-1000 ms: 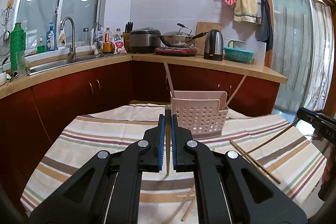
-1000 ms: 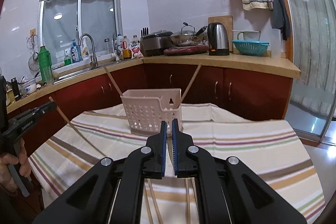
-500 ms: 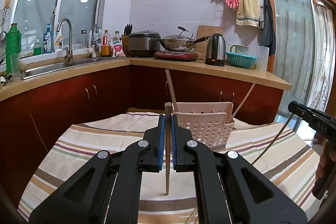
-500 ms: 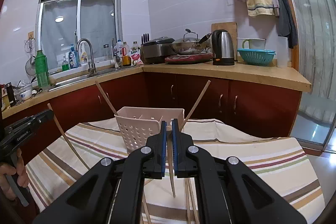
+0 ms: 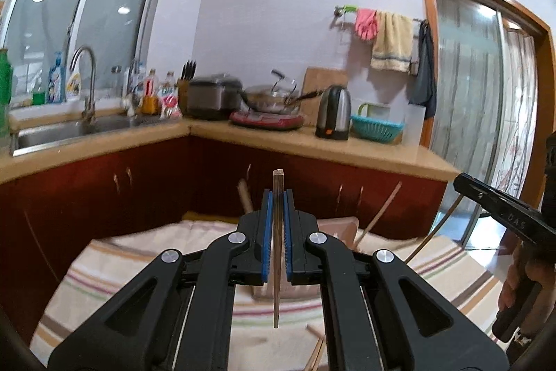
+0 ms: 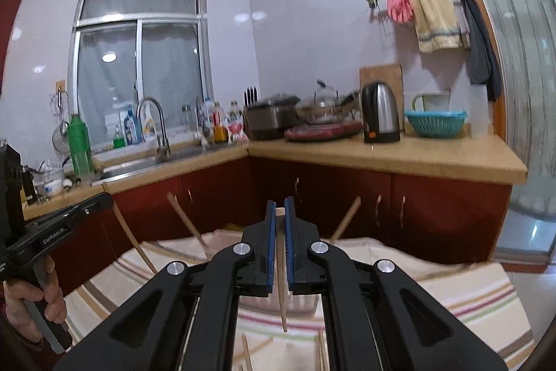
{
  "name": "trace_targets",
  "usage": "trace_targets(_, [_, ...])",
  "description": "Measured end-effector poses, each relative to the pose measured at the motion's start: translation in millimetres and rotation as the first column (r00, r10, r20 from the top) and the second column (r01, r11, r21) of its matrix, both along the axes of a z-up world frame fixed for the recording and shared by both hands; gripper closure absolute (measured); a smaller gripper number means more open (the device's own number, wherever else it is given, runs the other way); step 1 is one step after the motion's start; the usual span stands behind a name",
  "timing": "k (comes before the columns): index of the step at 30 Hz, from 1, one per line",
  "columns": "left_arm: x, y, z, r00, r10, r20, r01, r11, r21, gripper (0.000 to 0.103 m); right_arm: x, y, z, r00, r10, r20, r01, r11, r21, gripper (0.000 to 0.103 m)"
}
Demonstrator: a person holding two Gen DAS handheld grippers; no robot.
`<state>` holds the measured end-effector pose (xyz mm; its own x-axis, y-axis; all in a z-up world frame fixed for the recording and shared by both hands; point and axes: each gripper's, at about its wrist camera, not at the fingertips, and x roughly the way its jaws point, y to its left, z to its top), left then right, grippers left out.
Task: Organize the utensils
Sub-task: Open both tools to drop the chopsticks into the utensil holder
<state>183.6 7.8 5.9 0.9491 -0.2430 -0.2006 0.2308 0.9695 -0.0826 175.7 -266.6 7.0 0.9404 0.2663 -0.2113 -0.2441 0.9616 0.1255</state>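
My left gripper [image 5: 277, 197] is shut on a wooden chopstick [image 5: 276, 287] that hangs upright, its tip above the striped cloth. My right gripper [image 6: 280, 206] is shut on another chopstick [image 6: 282, 298], also hanging down. The pink perforated utensil basket [image 5: 342, 226] sits on the table just behind both grippers, mostly hidden by them; it also shows in the right wrist view [image 6: 305, 303]. Chopsticks [image 6: 186, 219] stick out of it at a slant. Loose chopsticks [image 6: 321, 348] lie on the cloth below.
The table has a striped cloth [image 5: 114, 263]. Red cabinets and a wooden counter [image 5: 347, 150] run behind, with a sink [image 5: 69, 127], kettle [image 5: 333, 117] and teal colander [image 5: 377, 127]. A glass door [image 5: 479, 113] is at the right.
Both grippers have risen with their chopsticks, lifting the tips off the cloth. The basket now sits lower in both views, largely behind the fingers.
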Motion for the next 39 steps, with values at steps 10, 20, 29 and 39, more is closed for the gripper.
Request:
trace_targets(10, [35, -21, 61, 0.986, 0.008, 0.164, -0.006, 1.000, -0.011, 0.097, 30, -2, 41, 0.993, 0.004, 0.115, -0.006, 1.000, 0.019, 0.098])
trace_targets(20, [93, -32, 40, 0.987, 0.055, 0.150, -0.053, 0.998, -0.015, 0.097, 81, -1, 16, 0.998, 0.001, 0.062, -0.004, 0.999, 0.053, 0.098])
trace_targets(29, [128, -33, -9, 0.997, 0.067, 0.046, -0.067, 0.998, 0.005, 0.097, 111, 3, -33, 0.998, 0.003, -0.057, 0.001, 0.998, 0.065, 0.098])
trace_targets(39, [138, -25, -36, 0.997, 0.075, -0.033, -0.076, 0.997, -0.019, 0.050, 114, -3, -49, 0.993, -0.014, -0.116, 0.024, 0.996, 0.081, 0.087])
